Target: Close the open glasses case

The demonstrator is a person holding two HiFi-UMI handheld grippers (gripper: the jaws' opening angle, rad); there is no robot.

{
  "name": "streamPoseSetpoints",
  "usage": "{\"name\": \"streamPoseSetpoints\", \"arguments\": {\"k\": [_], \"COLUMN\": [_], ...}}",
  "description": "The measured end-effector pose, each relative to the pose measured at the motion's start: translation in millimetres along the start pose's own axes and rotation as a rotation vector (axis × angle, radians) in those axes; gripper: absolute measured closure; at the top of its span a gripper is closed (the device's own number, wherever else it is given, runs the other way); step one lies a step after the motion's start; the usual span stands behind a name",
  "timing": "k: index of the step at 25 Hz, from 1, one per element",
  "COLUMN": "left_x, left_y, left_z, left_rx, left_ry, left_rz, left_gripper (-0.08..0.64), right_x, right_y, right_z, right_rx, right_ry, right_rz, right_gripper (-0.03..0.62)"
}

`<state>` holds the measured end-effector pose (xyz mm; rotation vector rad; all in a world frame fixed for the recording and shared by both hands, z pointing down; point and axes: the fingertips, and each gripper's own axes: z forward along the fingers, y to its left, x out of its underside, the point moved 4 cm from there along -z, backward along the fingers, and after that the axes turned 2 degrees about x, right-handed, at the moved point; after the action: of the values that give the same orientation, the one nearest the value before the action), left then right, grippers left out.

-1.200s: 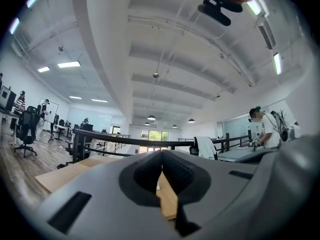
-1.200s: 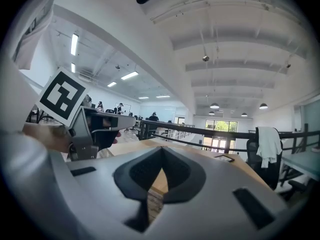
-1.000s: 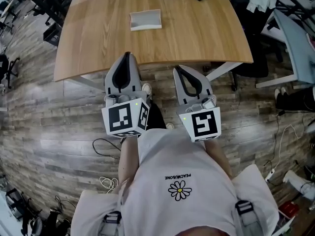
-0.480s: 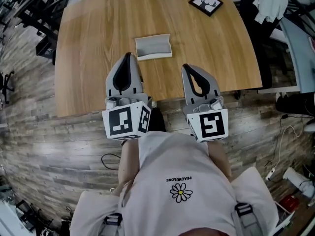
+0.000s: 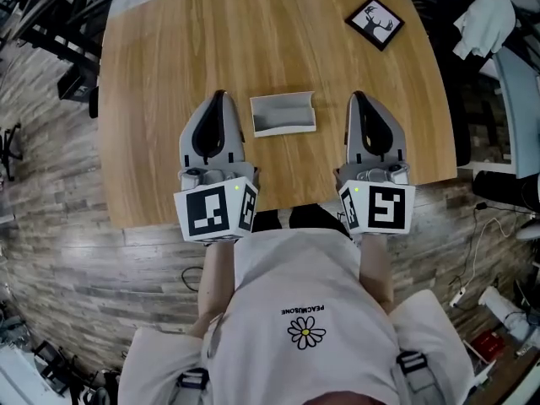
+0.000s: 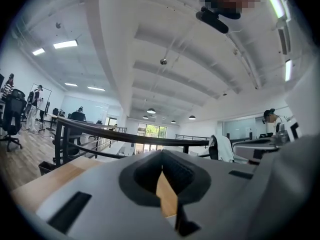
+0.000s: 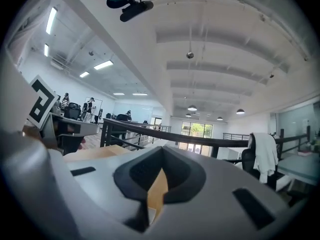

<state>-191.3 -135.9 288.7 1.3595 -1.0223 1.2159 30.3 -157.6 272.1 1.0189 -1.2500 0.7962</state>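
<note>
Head view first: the open glasses case (image 5: 283,115), a grey one, is sitting on the wooden table (image 5: 160,74) dead centre, lid up and its hollow facing the person. The left gripper (image 5: 220,99) is hanging at the case's 9 o'clock and the right gripper (image 5: 359,98) at its 3 o'clock, both pointing toward 12 and both just beside it, neither touching. A small framed deer picture (image 5: 375,22) is lying off at the case's 2 o'clock, well apart, near the far right corner of the table. In the left gripper view, the tongs are pressing tip to tip with nothing between them, and only a sliver of tabletop is showing through the little window in the pads. The case isn't showing up here at all. It's the same story in the right gripper view: jaws meeting at the tips, nothing pinched, just wood peeking through the gap and an office stretching out behind.
</note>
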Motion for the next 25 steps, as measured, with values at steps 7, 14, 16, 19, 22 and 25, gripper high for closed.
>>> {"name": "streamPoseSetpoints", "arguments": {"k": [7,14,16,19,22,25], "left_x": [-2,-8,-9,-9,-4,4], "left_y": [-6,-19,-22,-25,-28,-31], "left_z": [17,25,28,32,40,47], "left_rx": [-0.031,-0.064,-0.057,-0.027,-0.003,0.017], "left_ry": [0.011,0.0,-0.009,-0.005,0.023,0.059], "left_rz": [0.013,0.033,0.034,0.038,0.028,0.038], "left_gripper": [0.543,0.543,0.543,0.541,0.54,0.54], "right_x": [6,12,15,17,16,20], "right_y": [7,5,2,2,3,5], "right_z": [25,34,35,36,36,35], "right_rx": [-0.079,-0.158,-0.157,-0.163,-0.182,-0.196], "right_ry": [-0.01,-0.004,0.002,0.011,0.008,0.017], "right_rz": [0.012,0.033,0.025,0.034,0.019,0.011], "right_gripper": [0.584,0.584,0.584,0.584,0.584,0.584]}}
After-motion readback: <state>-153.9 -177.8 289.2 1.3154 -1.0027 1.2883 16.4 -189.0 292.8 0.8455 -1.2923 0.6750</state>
